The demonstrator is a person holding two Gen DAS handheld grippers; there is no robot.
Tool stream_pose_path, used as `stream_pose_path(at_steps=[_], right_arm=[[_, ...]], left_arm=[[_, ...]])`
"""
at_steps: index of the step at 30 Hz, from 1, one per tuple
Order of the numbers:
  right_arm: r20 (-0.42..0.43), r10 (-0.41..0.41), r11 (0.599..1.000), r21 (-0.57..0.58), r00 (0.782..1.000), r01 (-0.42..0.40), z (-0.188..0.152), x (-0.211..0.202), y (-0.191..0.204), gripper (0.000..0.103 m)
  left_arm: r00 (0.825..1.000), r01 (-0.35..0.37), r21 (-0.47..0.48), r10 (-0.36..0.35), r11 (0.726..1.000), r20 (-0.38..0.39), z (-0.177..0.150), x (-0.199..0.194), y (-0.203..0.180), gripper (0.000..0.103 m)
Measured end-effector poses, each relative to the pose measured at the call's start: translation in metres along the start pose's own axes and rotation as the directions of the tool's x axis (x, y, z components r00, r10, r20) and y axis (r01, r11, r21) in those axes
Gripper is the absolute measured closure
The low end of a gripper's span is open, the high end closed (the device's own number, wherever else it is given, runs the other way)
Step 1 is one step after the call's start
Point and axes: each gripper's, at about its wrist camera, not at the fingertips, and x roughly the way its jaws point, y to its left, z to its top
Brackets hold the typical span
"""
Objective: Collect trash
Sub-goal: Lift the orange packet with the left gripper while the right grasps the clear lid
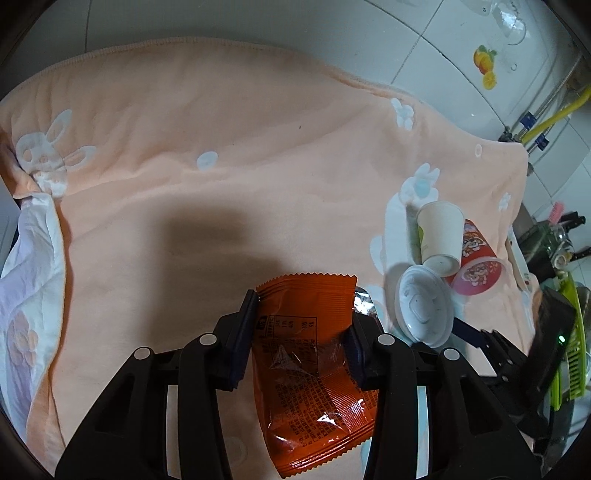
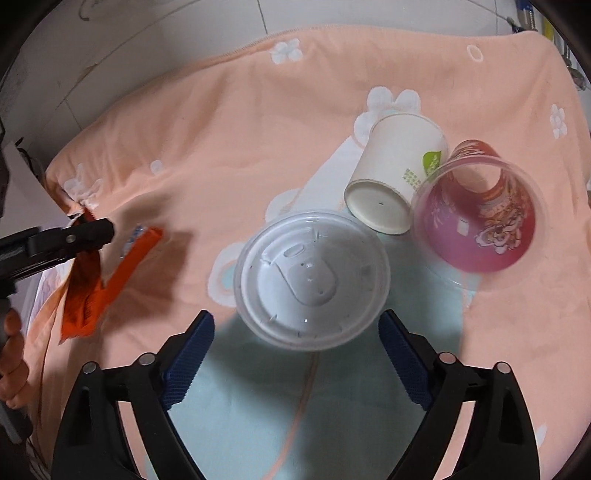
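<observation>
Orange foil is what you have in your left gripper (image 1: 301, 332): its two pads are pressed against the sides of a crinkled snack wrapper (image 1: 314, 373), which hangs between them, its serrated top edge poking up past the fingertips and its lower end drooping toward you. From the right wrist view the same wrapper (image 2: 92, 291) dangles clear of the cloth, casting a shadow on it, and your hand (image 2: 11, 365) shows at the frame's left edge around the gripper's handle. Your right gripper (image 2: 297, 328) stands wide apart with nothing between its blue ribbed pads (image 2: 404, 365); it hovers just short of a clear plastic lid (image 2: 312, 278), which lies flat on the cloth with its near rim level with the fingertips. Just beyond the lid, a white paper cup (image 2: 397, 173) lies on its side with its base toward you, touching a red patterned cup (image 2: 480, 218) that also lies tipped over on its right. All of this rests on a peach blanket (image 2: 229, 122) with pale flower shapes, spread against a white tiled wall (image 1: 258, 18).
</observation>
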Motion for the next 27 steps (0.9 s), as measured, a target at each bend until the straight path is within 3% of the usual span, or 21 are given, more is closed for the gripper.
stream_pose_path(at_steps=[17, 27], right_arm=[[0.002, -0.033, 0.999, 0.017, 0.999, 0.033, 0.016, 0.021, -0.001, 0.014], [0.018, -0.036, 0.999, 0.004, 0.999, 0.036, 0.001, 0.004, -0.003, 0.017]], left_arm=[[1.000, -0.003, 0.015, 0.004, 1.000, -0.006, -0.004, -0.002, 0.000, 0.061], [1.000, 0.010, 0.026, -0.010, 1.000, -0.006, -0.009, -0.007, -0.002, 0.061]])
